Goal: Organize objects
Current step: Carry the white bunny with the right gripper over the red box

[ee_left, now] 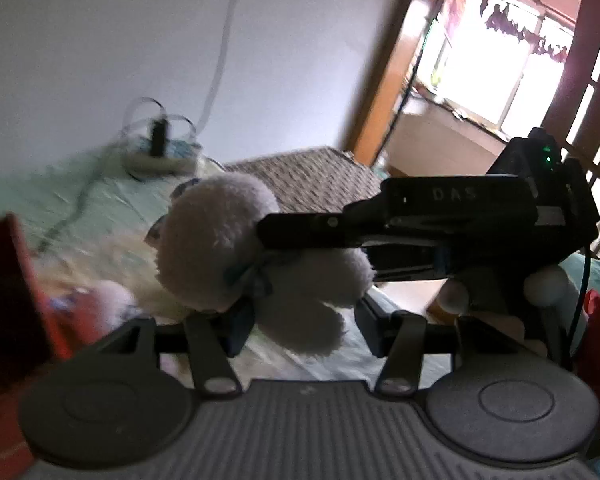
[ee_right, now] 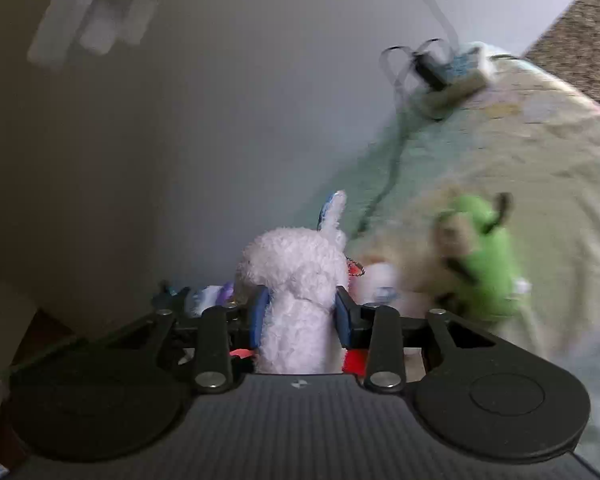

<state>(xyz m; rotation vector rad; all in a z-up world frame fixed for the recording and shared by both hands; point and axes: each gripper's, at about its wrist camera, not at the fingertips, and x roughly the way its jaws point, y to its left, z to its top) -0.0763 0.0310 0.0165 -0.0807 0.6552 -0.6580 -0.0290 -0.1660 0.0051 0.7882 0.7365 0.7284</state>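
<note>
A white plush toy [ee_left: 216, 252] hangs above the bed. In the left wrist view my right gripper [ee_left: 272, 236] comes in from the right and pinches it at the neck. In the right wrist view the same white plush toy [ee_right: 300, 288] is squeezed between the blue pads [ee_right: 260, 316], so my right gripper [ee_right: 302, 316] is shut on it. My left gripper [ee_left: 306, 328] stands open below, and the toy's lower limb hangs between its spread fingers. A green plush toy [ee_right: 484, 256] lies blurred on the bed to the right.
A power strip [ee_left: 160, 156] with looped cables lies by the white wall on the pale green bedsheet [ee_left: 100, 200]. A brown woven surface [ee_left: 304, 176] is behind it. A red box [ee_left: 8, 292] stands at the left with small toys [ee_left: 80, 300] beside it. A doorway [ee_left: 480, 80] is at the right.
</note>
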